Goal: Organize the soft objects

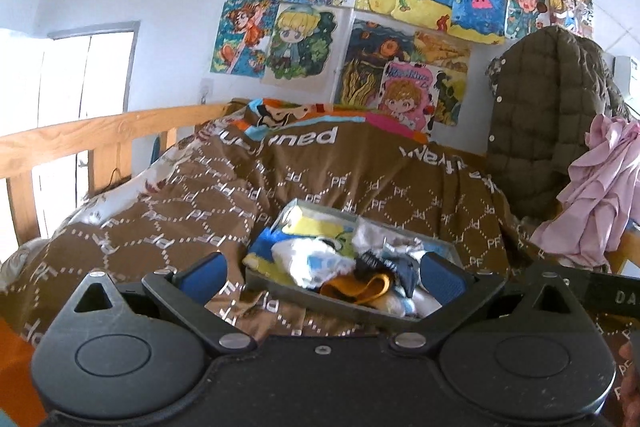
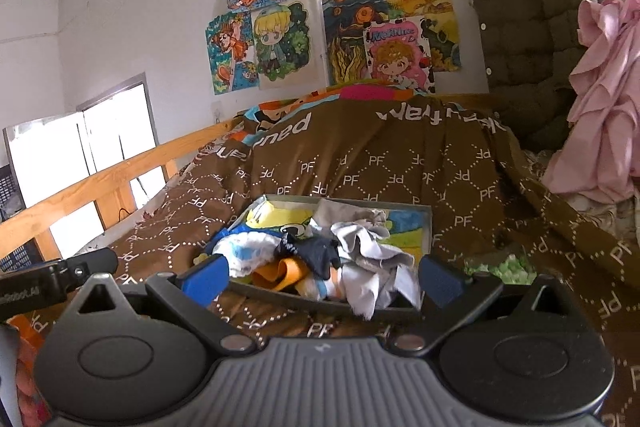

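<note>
Both tools, left tool (image 1: pixel 320 273) and right tool (image 2: pixel 322 277), are being held with fingers apart and empty before the tray (image 2: pixel 320 301) of jumbled socks (image 2: pixel 376 259) resting on the bed's brown quilt (image 2: pixel 400 163), where several tangled pieces could be snagged together.

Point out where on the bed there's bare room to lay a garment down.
Free: the brown blanket between the tray and the pillow, and the stretch left of the tray toward the wooden rail. Crowded: the tray itself, heaped with clothes, and the right side under the pink cloth and jacket.
</note>
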